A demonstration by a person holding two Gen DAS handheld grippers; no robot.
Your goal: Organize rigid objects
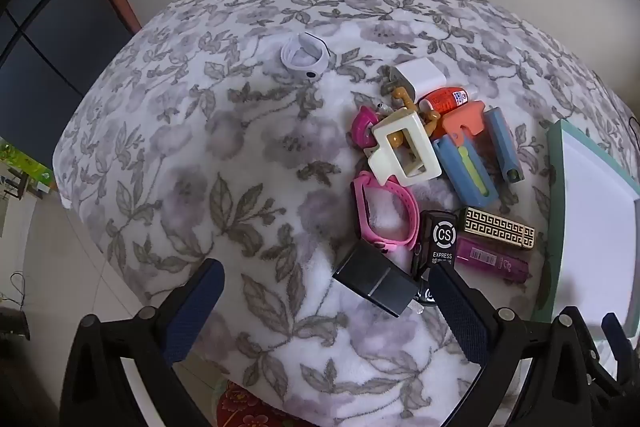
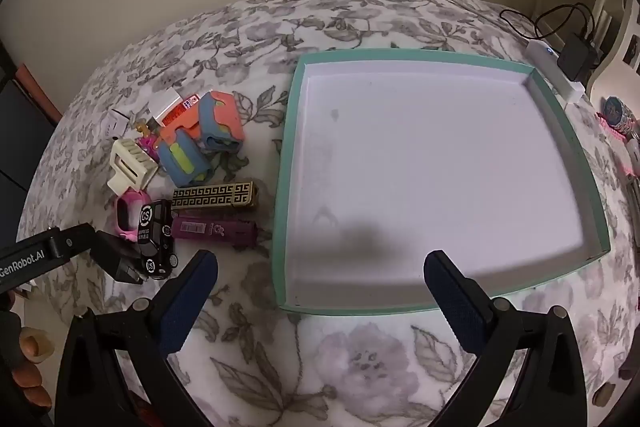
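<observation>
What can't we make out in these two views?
- Black charger: the left wrist view shows it clearly; in the right wrist view the left claw covers most of it.
- Tray: cut off by the right edge in the left wrist view.
- Purple lighter label: too small to read.
- White band: outside the right wrist view.
</observation>
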